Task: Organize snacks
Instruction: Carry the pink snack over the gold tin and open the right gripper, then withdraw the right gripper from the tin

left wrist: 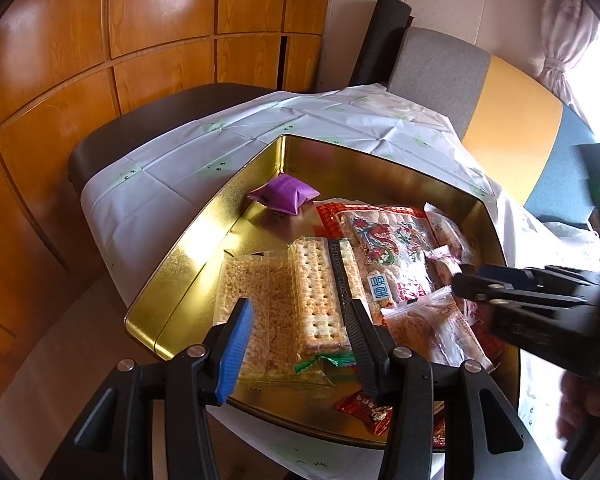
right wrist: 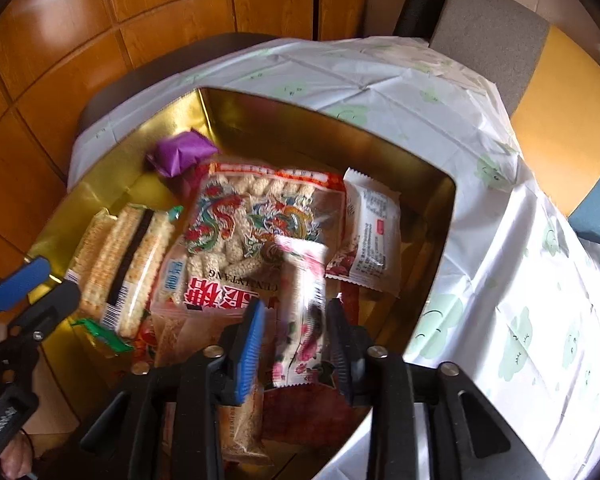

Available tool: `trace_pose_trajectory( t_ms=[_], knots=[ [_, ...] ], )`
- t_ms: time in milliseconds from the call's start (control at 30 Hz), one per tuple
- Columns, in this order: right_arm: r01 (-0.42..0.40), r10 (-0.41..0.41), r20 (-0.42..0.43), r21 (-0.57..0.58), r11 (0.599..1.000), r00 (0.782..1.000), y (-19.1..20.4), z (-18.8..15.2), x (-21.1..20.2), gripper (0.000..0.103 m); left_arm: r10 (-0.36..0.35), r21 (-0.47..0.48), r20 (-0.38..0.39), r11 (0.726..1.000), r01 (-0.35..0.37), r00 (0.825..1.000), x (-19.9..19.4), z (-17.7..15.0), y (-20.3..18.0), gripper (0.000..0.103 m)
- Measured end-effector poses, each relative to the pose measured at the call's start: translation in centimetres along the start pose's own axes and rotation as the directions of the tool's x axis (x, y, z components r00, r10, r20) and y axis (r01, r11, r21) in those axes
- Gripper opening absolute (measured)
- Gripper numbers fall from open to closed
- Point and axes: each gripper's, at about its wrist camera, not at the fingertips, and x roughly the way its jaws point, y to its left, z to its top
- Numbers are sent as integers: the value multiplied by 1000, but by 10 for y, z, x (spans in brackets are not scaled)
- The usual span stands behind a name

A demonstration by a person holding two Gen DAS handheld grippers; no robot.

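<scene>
Only the right wrist view shows the floral packet [right wrist: 300, 312] between the right tongs [right wrist: 296, 344].

Orange wood-panel wall [left wrist: 100, 40], grey chair [left wrist: 436, 68], curtained bright window [left wrist: 568, 24].

Gold tin [left wrist: 204, 236], purple packet [left wrist: 285, 197], dragon-print bag [right wrist: 260, 220], possibly floral wrapper [right wrist: 304, 320].

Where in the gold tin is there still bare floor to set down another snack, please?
Bare floor in the gold tin lies along its left wall, between the purple packet and the cracker pack, and behind the purple packet. The right half is crowded with overlapping packets.
</scene>
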Motion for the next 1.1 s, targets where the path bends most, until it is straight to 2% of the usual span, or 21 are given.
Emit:
trace_pose_trajectory(
  t_ms=[167,367,433,500,633,700,867,1100],
  knots=[
    [-81,82,64,-21,997,995,1,-13,-37,36,11,-1,14,1000,-11,1000,-1,0,1,49],
    [-153,158,19,-160,975,987,34,-39,-50,36,22,16,20,1000,-23,1000,-3,-1,-2,49],
    [-118,117,-16,-205,972,993,47,-45,-37,36,24,21,27,999,-25,999,-5,0,-4,49],
    [-76,80,9,-232,970,997,52,-47,-31,36,25,24,37,999,-26,999,-8,0,-4,49],
    [-37,43,27,-172,984,999,43,-37,-24,36,24,34,44,999,-26,999,-11,1,-7,49],
    [-65,68,21,-132,989,997,37,-37,-21,36,24,40,48,999,-26,999,-13,1,-8,49],
    [-51,57,49,-107,993,997,40,-41,-26,36,21,50,52,998,-24,998,-18,-1,-13,49],
    [-11,15,139,-26,1000,990,31,-51,-50,36,29,57,58,998,-33,998,-23,-3,-16,49]
  ],
)
